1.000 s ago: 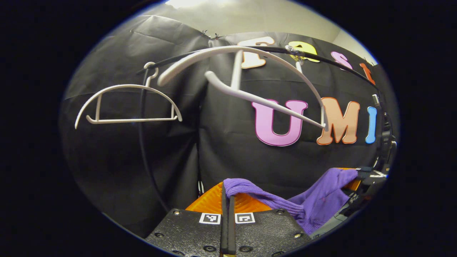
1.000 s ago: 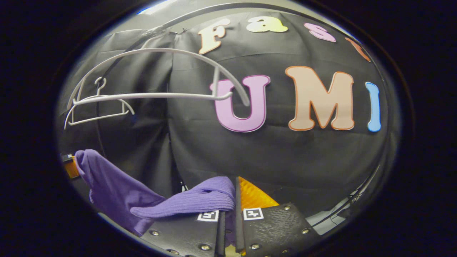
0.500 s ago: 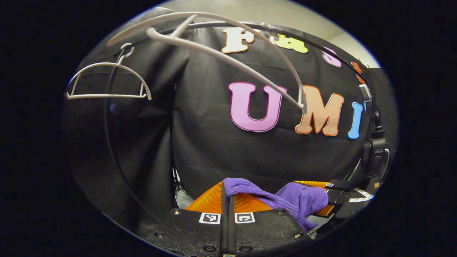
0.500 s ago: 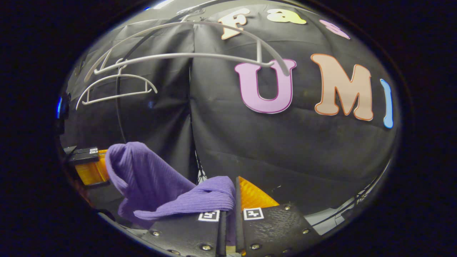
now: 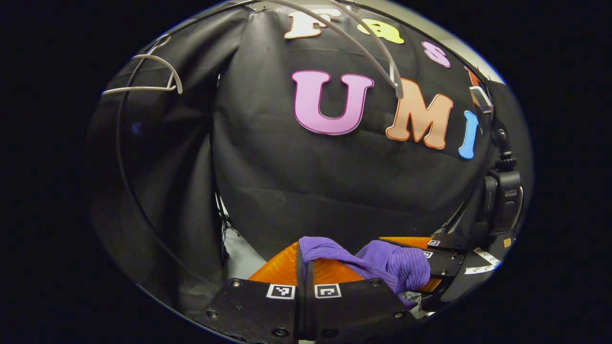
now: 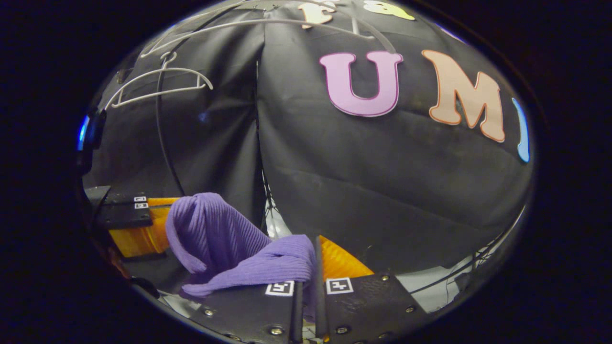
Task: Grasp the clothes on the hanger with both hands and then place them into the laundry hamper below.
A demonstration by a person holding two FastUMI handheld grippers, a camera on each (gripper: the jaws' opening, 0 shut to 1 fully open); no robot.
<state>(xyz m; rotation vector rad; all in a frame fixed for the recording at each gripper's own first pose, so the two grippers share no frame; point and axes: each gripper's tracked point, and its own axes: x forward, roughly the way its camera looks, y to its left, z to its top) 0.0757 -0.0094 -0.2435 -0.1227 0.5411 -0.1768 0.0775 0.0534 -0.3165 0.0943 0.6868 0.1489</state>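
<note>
both hangers have climbed toward the top of each view and the two grippers have drawn closer together, so the purple garment now bunches between them instead of stretching out.

that garment is clear of the near hanger, which hangs bare on the rail, as does the far hanger to its left. so the grasp and the lift-off look done; what is left is the lowering and the letting go into the hamper, which i cannot place from here.

the left gripper has its fingers pressed narrow together with a ribbed fold of the cloth pinched between them, the cloth spilling off to its right. the right gripper is likewise closed tight on another fold, the cloth trailing off to its left in a slack loop. in the left gripper view the other gripper sits just beside the bunched cloth; in the right gripper view its partner shows just beyond the loop.

behind everything hangs the black cloth wall.
</note>
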